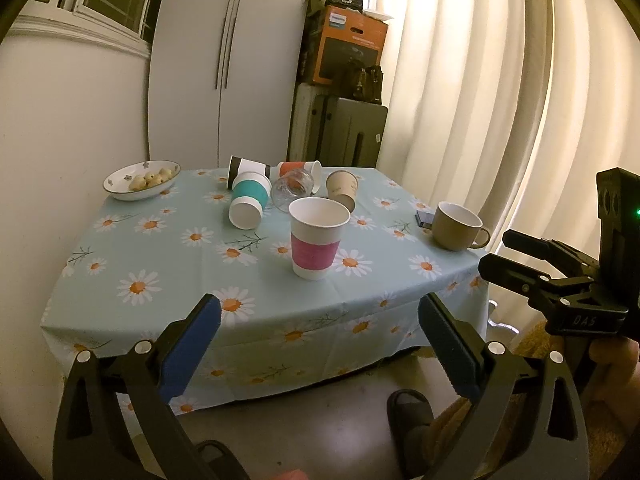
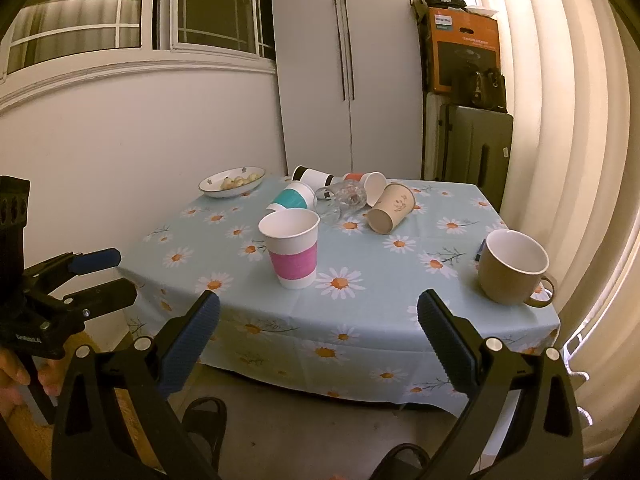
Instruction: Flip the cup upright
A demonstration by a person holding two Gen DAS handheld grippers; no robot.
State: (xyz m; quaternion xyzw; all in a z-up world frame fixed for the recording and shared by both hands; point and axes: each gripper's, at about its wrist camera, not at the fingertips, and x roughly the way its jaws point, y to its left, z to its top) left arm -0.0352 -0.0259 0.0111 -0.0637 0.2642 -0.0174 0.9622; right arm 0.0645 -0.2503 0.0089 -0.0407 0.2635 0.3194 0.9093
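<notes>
While held back from the near edge of the table (image 1: 120, 280), both wide apart and gripping nothing: left gripper (image 1: 320, 344) and right gripper (image 2: 318, 340). Standing upright toward the middle of the daisy cloth, mouth up: pink-banded paper cup (image 1: 316, 240). Lying tipped over in a cluster near the far edge: teal cup (image 1: 248, 200), glass (image 1: 292, 188), tan cup (image 1: 342, 190), black-banded cup (image 1: 246, 168) and orange-banded cup (image 1: 302, 170); at the far left corner, bowl (image 1: 142, 180); near the right edge, upright mug (image 1: 458, 226).
</notes>
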